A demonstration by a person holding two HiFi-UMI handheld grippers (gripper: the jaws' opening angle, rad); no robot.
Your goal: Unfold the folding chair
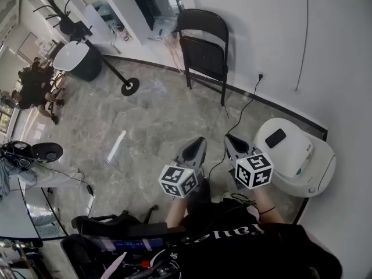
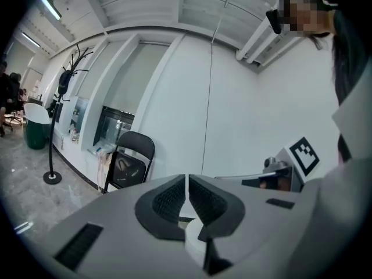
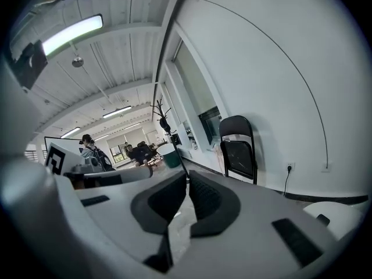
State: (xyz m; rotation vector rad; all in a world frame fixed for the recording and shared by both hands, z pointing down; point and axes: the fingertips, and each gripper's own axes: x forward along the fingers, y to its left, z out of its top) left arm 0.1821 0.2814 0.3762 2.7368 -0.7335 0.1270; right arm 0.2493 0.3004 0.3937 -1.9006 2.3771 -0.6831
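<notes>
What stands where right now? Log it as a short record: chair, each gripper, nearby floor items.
chair: black metal folding chair, folded, upright against the white wall, untouched
left: left gripper, jaws together, empty, well short of the chair
right: right gripper, jaws together, empty
floor: white rounded plastic appliance beside the right gripper; black coat stand left of the chair

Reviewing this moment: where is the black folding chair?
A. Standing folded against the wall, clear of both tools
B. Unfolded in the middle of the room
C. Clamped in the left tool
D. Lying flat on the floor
A: the folding chair stands upright and folded against the wall, while the left tool and the right tool are shut and empty, well short of it.
</notes>
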